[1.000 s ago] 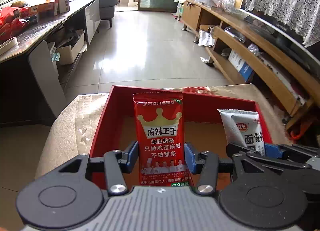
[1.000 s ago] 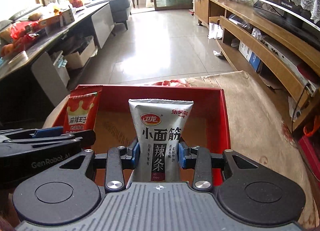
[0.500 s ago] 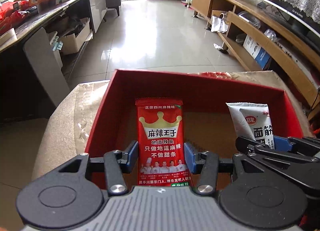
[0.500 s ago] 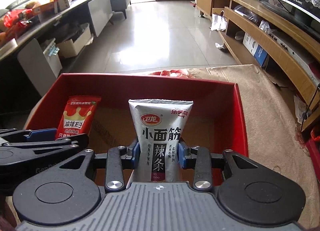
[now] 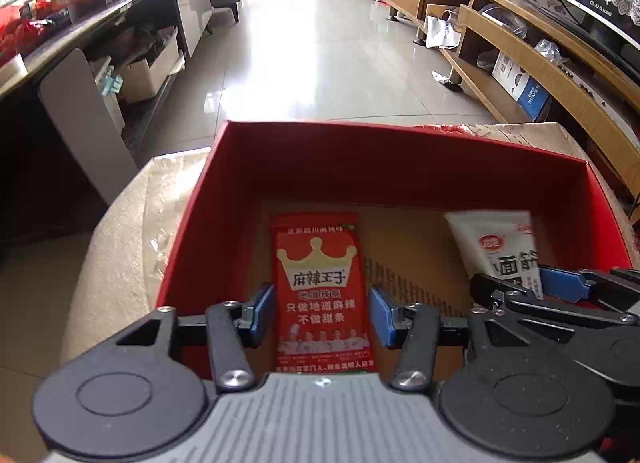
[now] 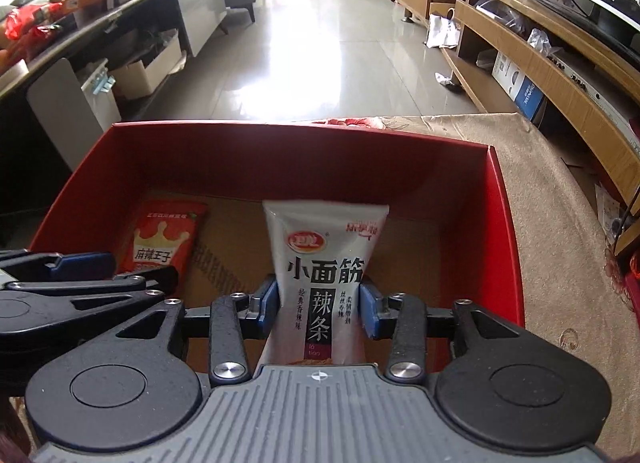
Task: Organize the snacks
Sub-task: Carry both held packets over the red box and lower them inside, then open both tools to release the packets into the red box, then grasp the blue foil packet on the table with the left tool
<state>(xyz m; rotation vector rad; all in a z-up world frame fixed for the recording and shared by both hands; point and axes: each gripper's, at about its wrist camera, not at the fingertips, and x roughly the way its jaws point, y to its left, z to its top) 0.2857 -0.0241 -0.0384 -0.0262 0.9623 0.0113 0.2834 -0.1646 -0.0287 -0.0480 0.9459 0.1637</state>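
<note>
Left wrist view: the left gripper hangs over the red box, jaws parted with small gaps either side of the red packet, which reads 麻辣王子 under a crown and lies on the box's cardboard floor. On the right, the right gripper has its jaws pinched against the grey-white packet, printed 小面筋 and 辣条, inside the same box.
</note>
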